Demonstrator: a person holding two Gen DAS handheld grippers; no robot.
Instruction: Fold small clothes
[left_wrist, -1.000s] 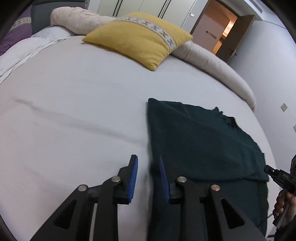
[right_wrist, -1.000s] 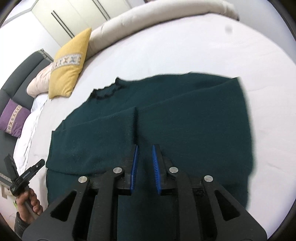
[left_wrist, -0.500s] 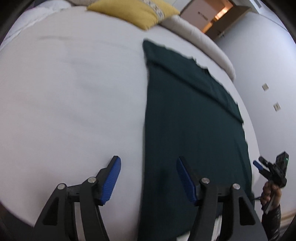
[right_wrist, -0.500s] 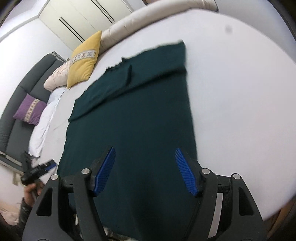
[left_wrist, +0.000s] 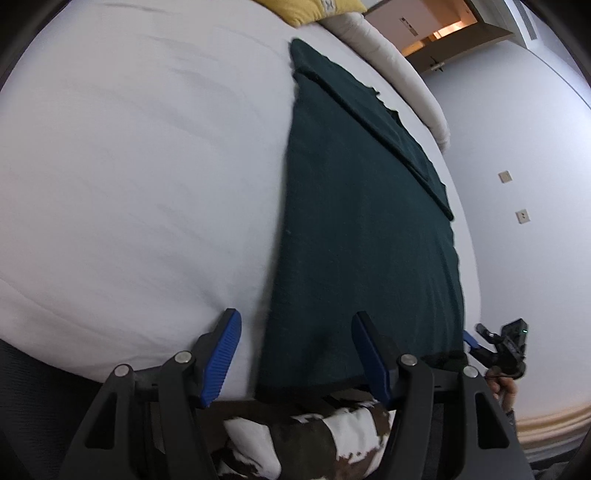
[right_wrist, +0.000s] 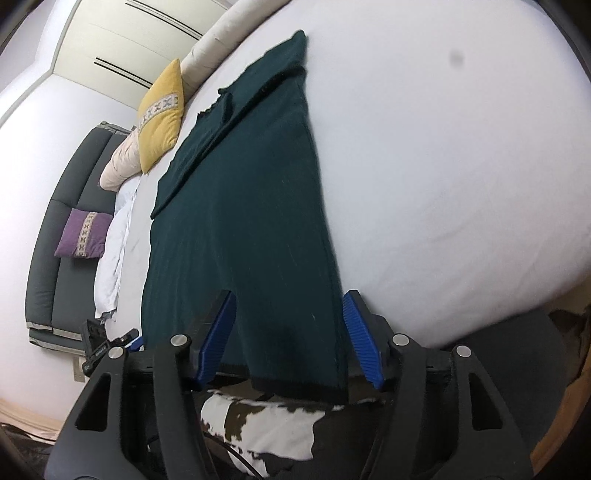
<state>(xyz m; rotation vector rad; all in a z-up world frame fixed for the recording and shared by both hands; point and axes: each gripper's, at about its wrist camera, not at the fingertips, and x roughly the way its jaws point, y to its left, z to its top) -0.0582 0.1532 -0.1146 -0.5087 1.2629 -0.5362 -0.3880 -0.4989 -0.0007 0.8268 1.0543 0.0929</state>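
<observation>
A dark green sweater (left_wrist: 362, 229) lies flat on the white bed (left_wrist: 147, 166), sleeves folded across its far end, hem hanging over the near edge. It also shows in the right wrist view (right_wrist: 251, 206). My left gripper (left_wrist: 301, 360) is open and empty, straddling the sweater's near left corner. My right gripper (right_wrist: 291, 336) is open and empty, straddling the near right corner. Each gripper shows in the other's view: the right gripper (left_wrist: 498, 345) and the left gripper (right_wrist: 107, 343).
A yellow pillow (right_wrist: 162, 114) and a beige bolster (left_wrist: 395, 62) lie at the head of the bed. A grey sofa with a purple cushion (right_wrist: 83, 232) stands by the wall. The person's patterned brown-and-white trousers (right_wrist: 266, 424) are below the bed edge. An open door (left_wrist: 443, 33) is beyond.
Both grippers have opened wide and pulled back from the sweater's middle to its near hem at the bed edge. The sweater itself lies as before.
</observation>
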